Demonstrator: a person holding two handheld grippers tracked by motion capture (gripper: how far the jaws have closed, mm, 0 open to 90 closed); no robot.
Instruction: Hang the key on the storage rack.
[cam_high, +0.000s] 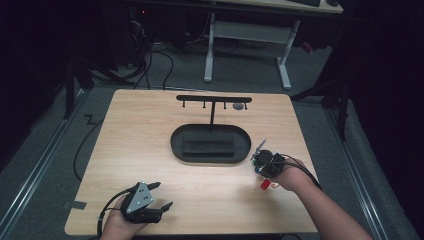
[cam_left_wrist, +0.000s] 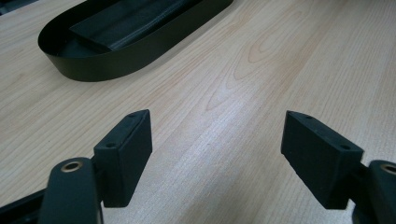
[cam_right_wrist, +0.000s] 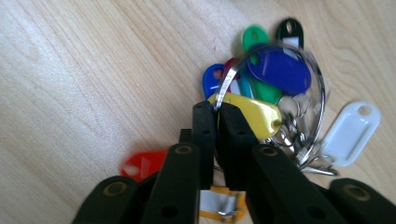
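Note:
A bunch of coloured key tags hangs on a metal key ring (cam_right_wrist: 227, 79) that lies on the wooden table (cam_right_wrist: 93, 70). My right gripper (cam_right_wrist: 216, 108) is shut on that ring, with a yellow tag (cam_right_wrist: 254, 114) right beside the jaws. Purple (cam_right_wrist: 280, 70), green (cam_right_wrist: 254, 37), white (cam_right_wrist: 350, 133) and red (cam_right_wrist: 142, 163) tags spread around it. In the high view the right gripper (cam_high: 262, 162) points down at the table's right side, with the red tag (cam_high: 265, 184) next to it. My left gripper (cam_high: 164, 195) rests near the front left edge, open (cam_left_wrist: 217, 135) with only bare table between its jaws.
A black oval tray (cam_high: 175, 145) with a dark block inside sits at the table's middle, and its wall (cam_left_wrist: 116, 65) lies ahead of the left gripper. Behind it stands a black T-shaped rack (cam_high: 214, 99) with small hooks. Cables and a desk frame lie beyond the table.

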